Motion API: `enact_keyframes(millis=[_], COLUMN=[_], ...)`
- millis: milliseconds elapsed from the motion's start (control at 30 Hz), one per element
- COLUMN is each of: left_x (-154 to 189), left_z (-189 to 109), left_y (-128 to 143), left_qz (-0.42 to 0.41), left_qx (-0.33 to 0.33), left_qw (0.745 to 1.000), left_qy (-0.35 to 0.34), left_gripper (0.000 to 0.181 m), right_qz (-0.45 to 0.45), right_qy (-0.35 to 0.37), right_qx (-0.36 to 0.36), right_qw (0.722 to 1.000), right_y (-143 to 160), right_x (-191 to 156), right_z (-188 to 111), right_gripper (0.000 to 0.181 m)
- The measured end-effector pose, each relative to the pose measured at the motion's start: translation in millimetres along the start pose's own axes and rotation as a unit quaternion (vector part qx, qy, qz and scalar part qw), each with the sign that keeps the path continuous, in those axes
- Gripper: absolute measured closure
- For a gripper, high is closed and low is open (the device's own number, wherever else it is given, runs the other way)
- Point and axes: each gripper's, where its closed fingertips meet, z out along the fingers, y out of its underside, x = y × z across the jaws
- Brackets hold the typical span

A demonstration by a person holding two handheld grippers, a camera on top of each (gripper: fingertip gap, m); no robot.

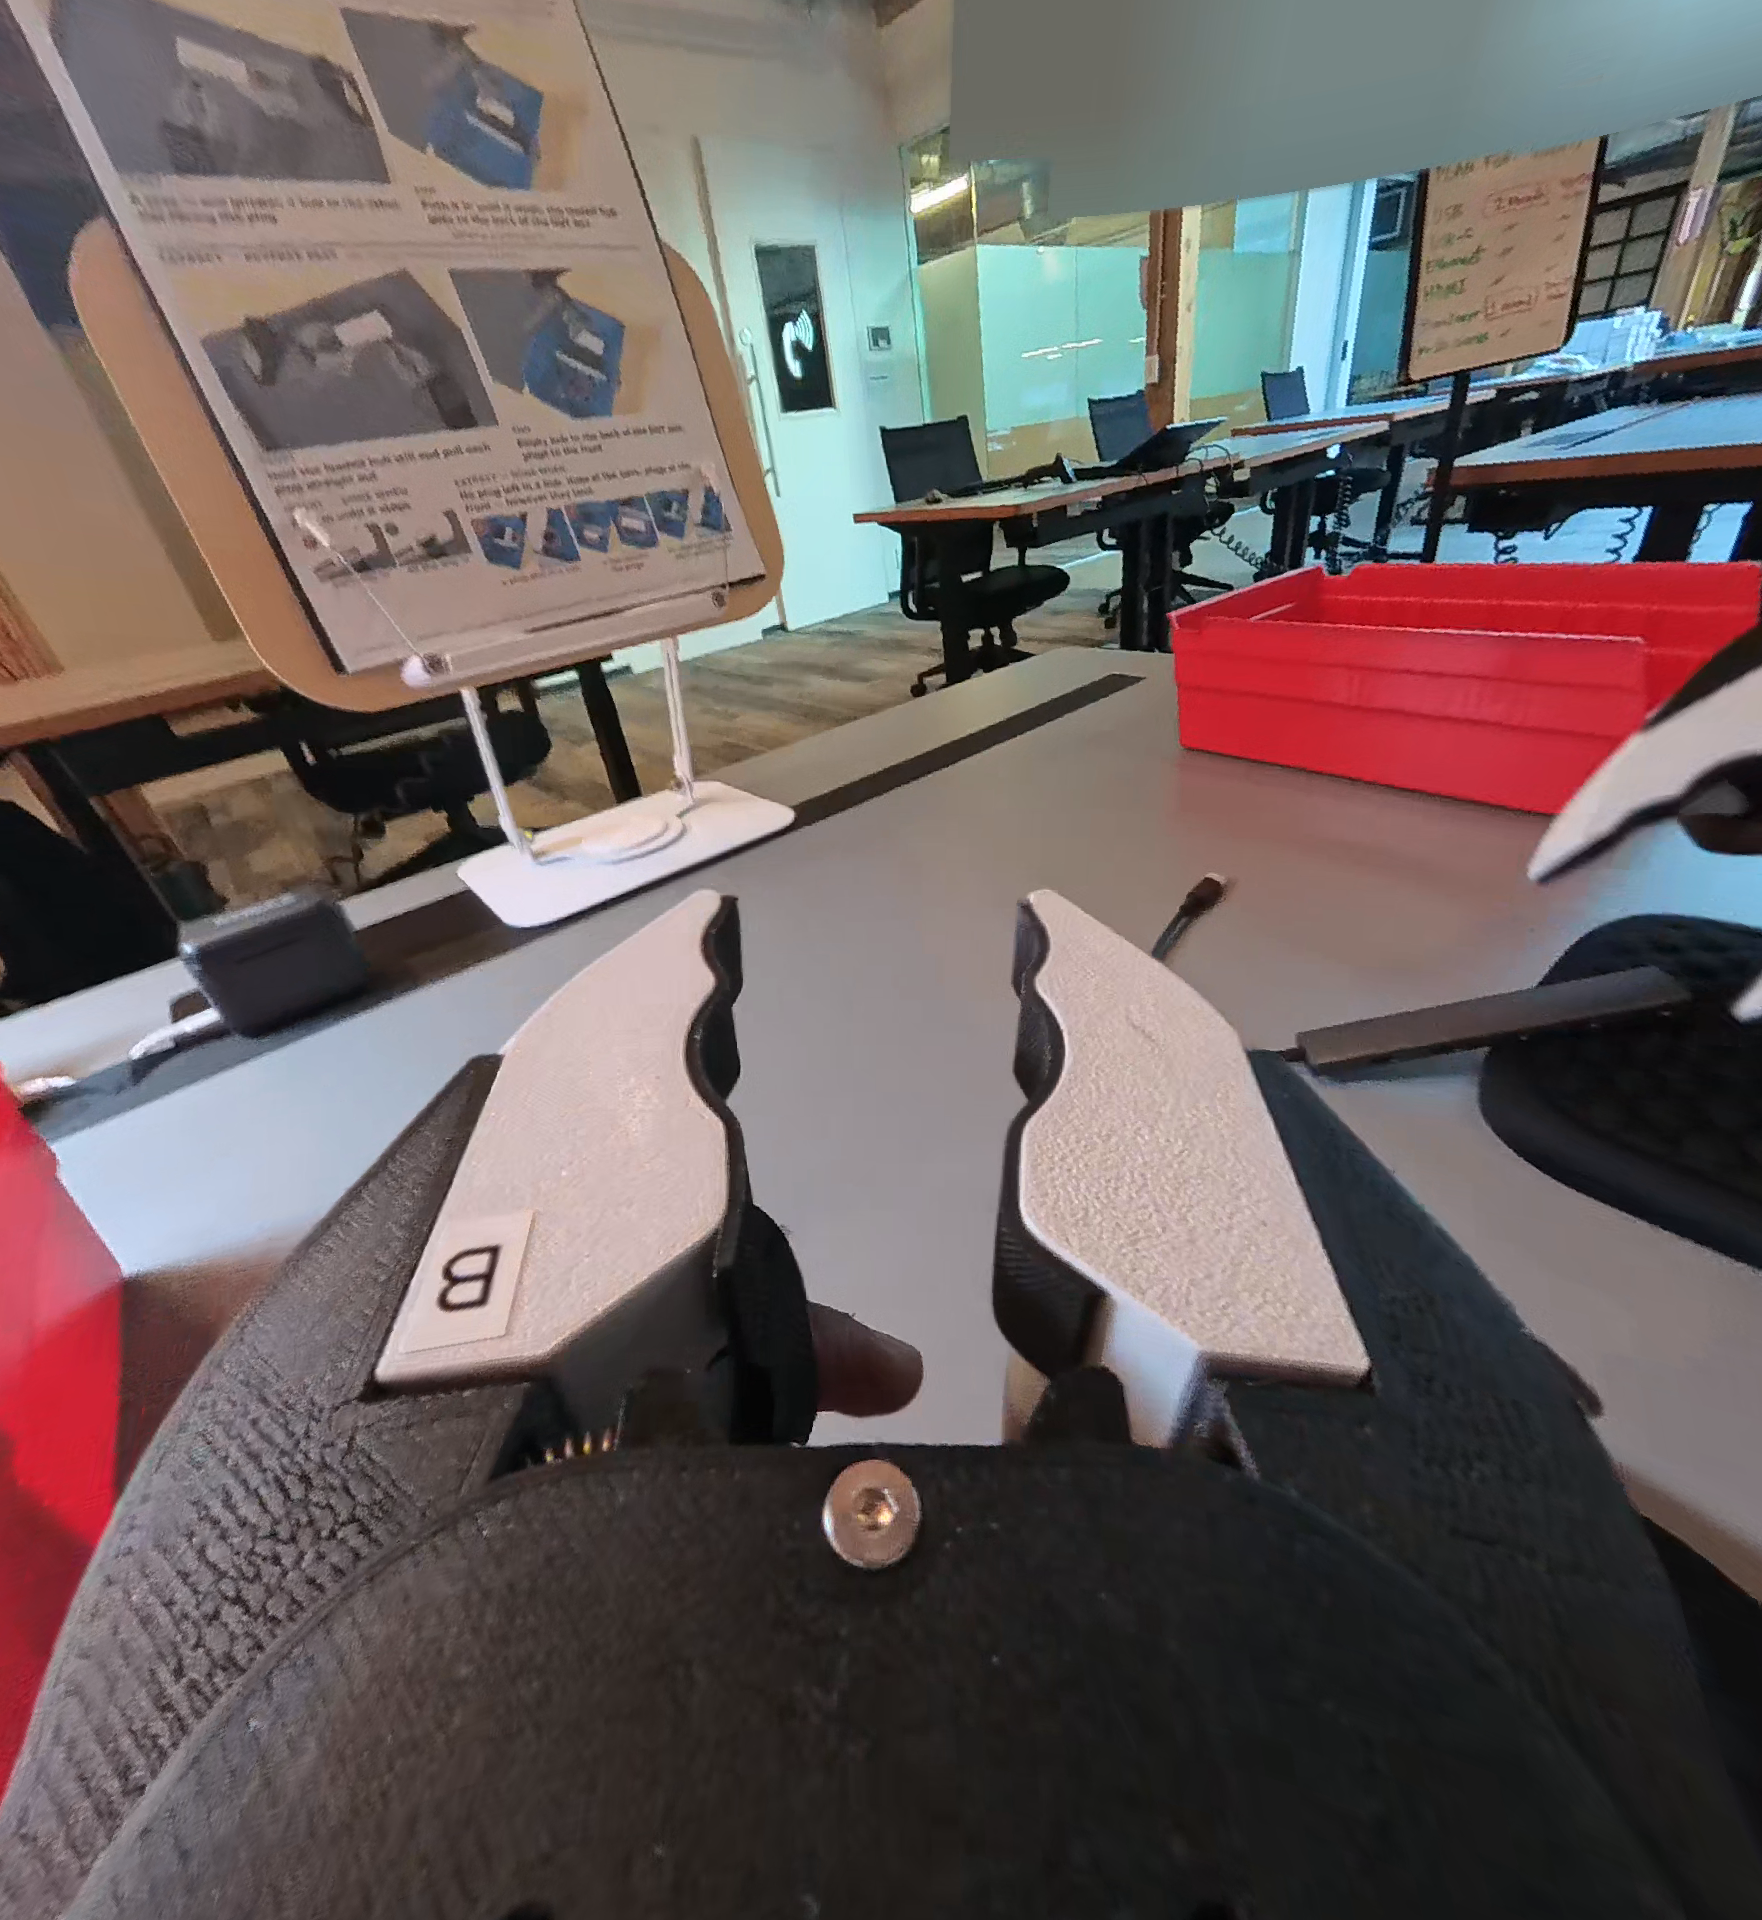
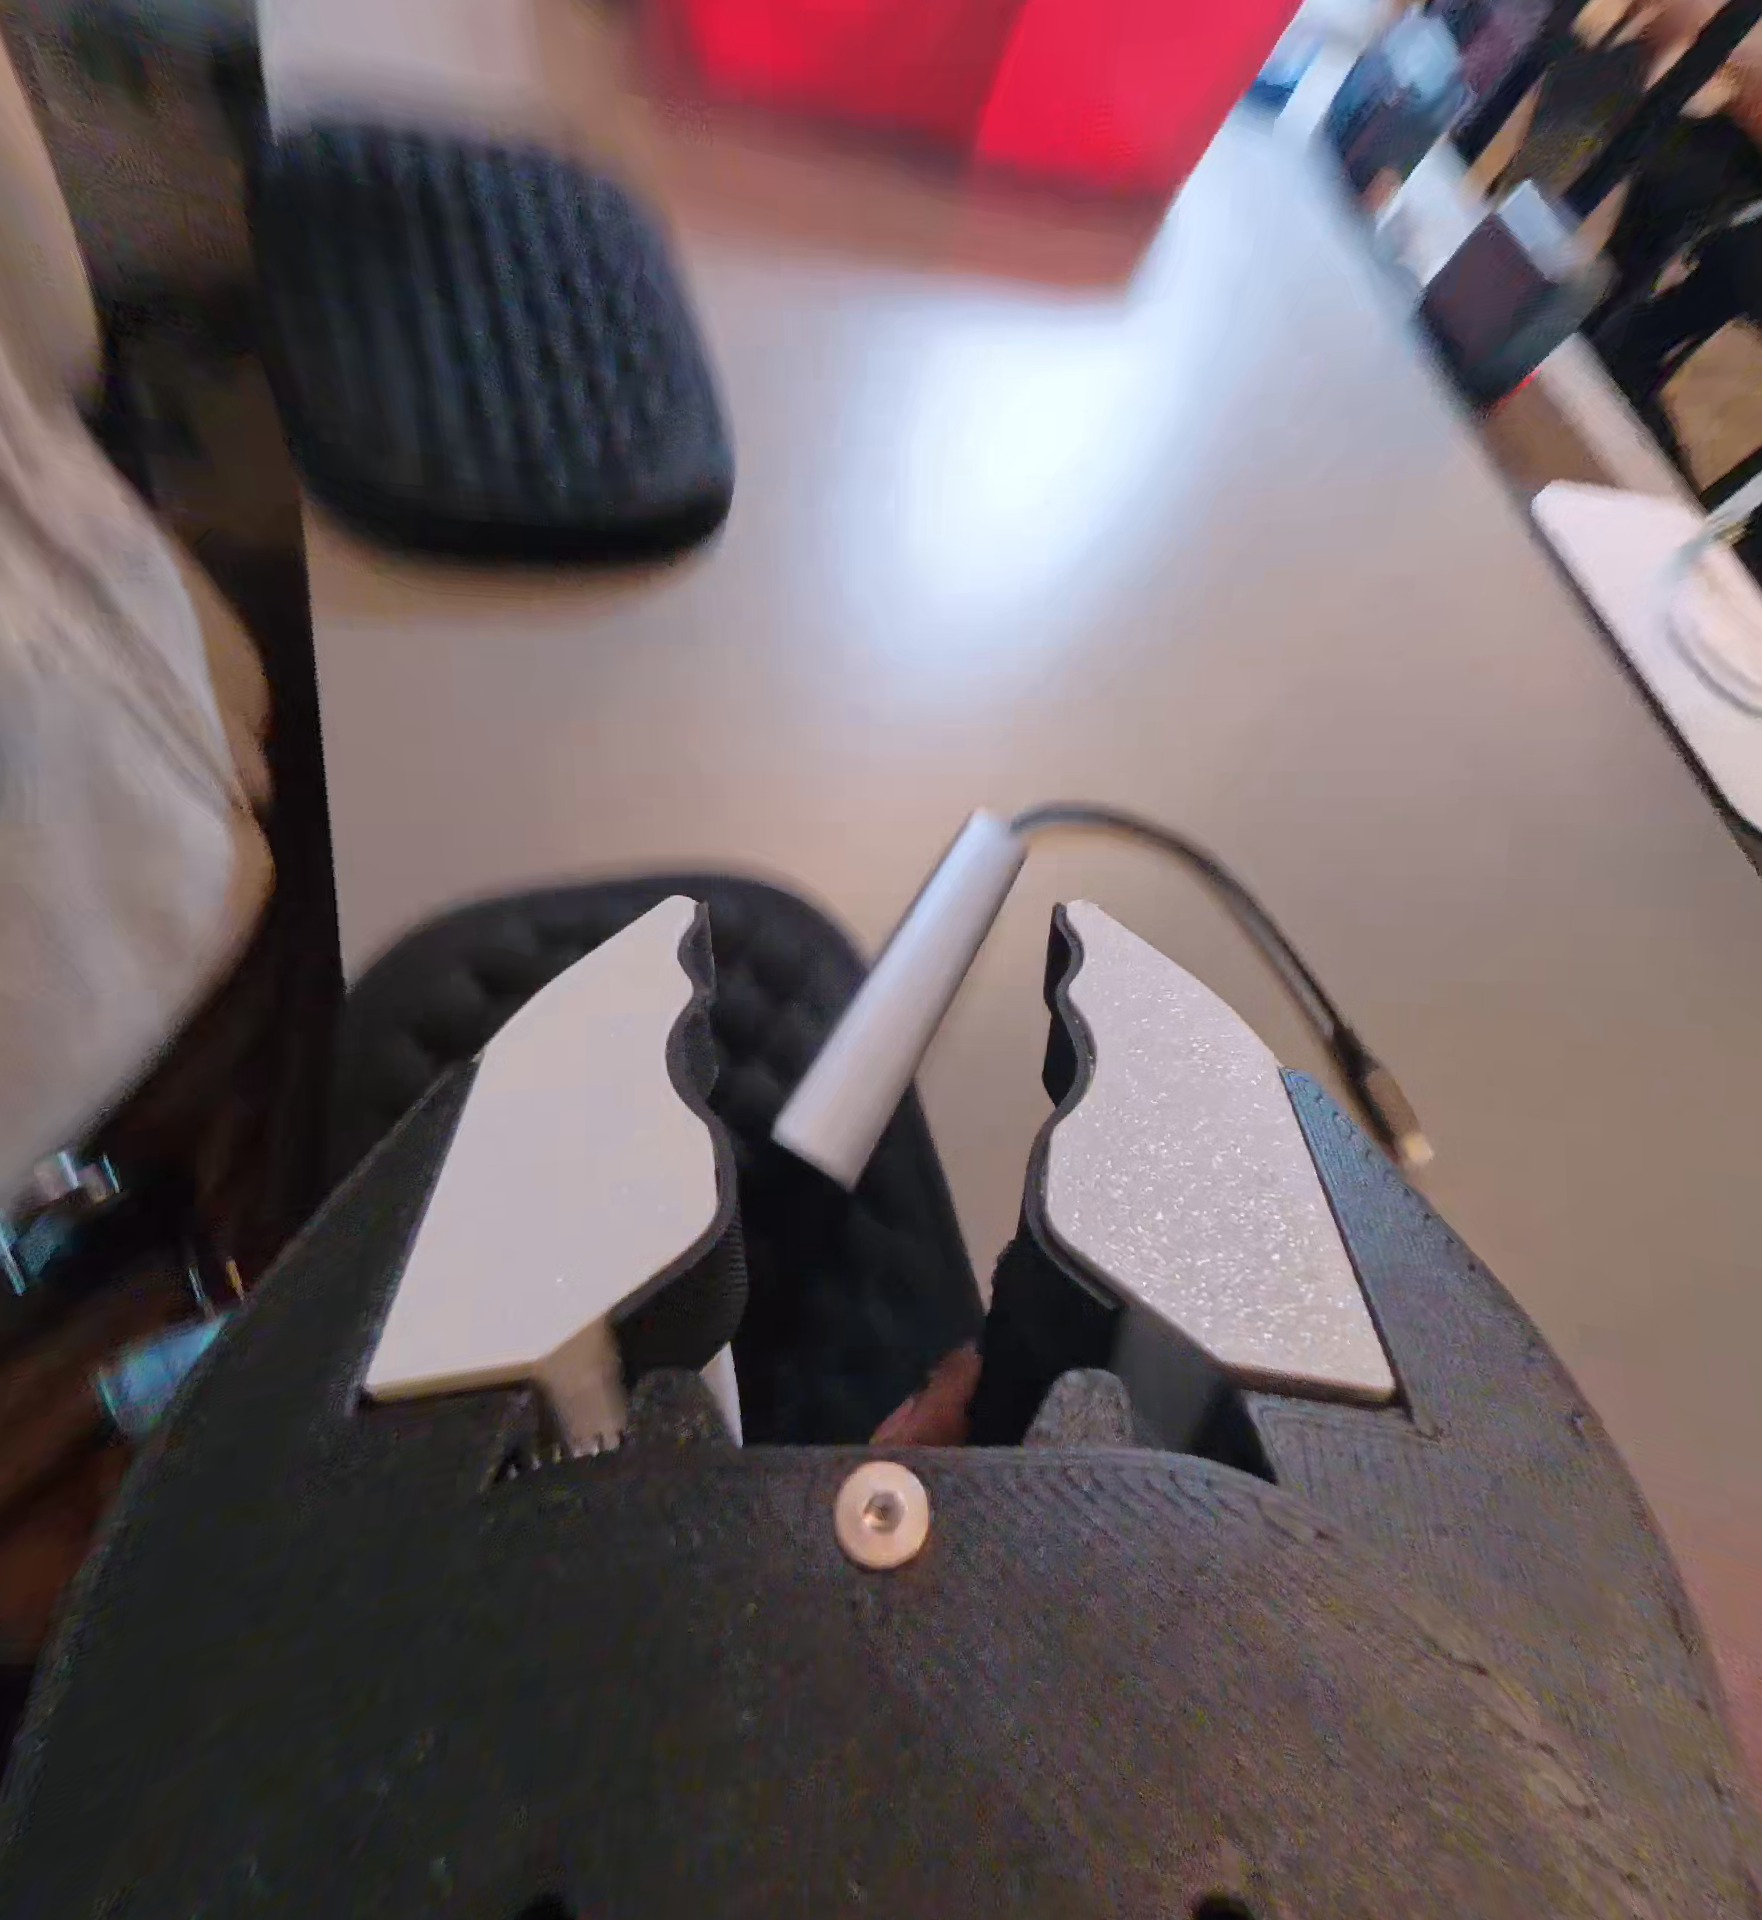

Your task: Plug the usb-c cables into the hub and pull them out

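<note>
Grey and slim, the hub (image 2: 898, 997) lies on the table (image 2: 1116, 623) just ahead of the right gripper (image 2: 877, 925), whose fingers are spread wide and hold nothing; the hub's near end rests on a black padded rest (image 2: 783, 997) between the two fingertips, untouched by either. Its cable (image 2: 1230, 904) leaves the far end, curves off to the right and comes back toward the gripper, ending in a plug (image 2: 1396, 1117) that lies loose on the table beside the right finger. Beyond the hub, a second black padded rest (image 2: 482, 343) sits farther off to the left, a red bin (image 2: 1043, 83) shows blurred behind it, and a white stand base (image 2: 1687, 665) lies to the hub's right near the table edge. Nothing lies between the open fingers and the hub. The hub's long axis runs away from the right gripper, tilted slightly rightward, cable end farthest. In the left wrist view the left gripper (image 1: 872, 914) is also spread open and empty over bare table, with the hub (image 1: 1490, 1013) well off to its right, and a document stand (image 1: 389, 312) far to the hub's left.
</note>
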Motion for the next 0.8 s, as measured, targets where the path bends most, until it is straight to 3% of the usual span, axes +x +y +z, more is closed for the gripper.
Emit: enact_keyframes(millis=[133, 267, 367, 433, 600, 700, 800], left_x=[0.3, -4.1, -27.3, -56.0, -119.4, -157.9, -182.4], left_z=[-4.7, -15.8, -42.7, -71.9, -148.5, -164.2, -160.7], left_y=[14.4, 27.4, 12.9, 4.2, 27.9, 38.1, 62.8], left_qz=[-0.04, -0.085, -0.106, -0.101, -0.075, -0.087, -0.08], left_qx=[-0.04, -0.076, -0.065, -0.079, -0.201, -0.24, -0.319], left_qw=[0.998, 0.994, 0.992, 0.99, 0.972, 0.96, 0.941], left_qy=[0.004, 0.003, -0.024, -0.056, -0.091, -0.116, -0.084], left_gripper=[0.119, 0.108, 0.109, 0.112, 0.112, 0.116, 0.123], right_qz=[0.139, 0.197, 0.221, 0.225, 0.251, 0.252, 0.248], right_qy=[0.034, 0.112, 0.163, 0.175, 0.18, 0.186, 0.188], right_qx=[0.204, 0.311, 0.343, 0.337, 0.365, 0.372, 0.354], right_qw=[0.968, 0.923, 0.898, 0.897, 0.878, 0.874, 0.882], right_y=[-59.2, -62.9, -46.8, -40.0, -31.1, -31.1, -29.2], right_x=[46.8, 95.0, 112.4, 114.2, 121.1, 124.0, 123.3], right_z=[-18.1, -26.0, -23.8, -24.0, -36.8, -39.1, -32.7], right_gripper=[0.107, 0.104, 0.109, 0.109, 0.113, 0.116, 0.116])
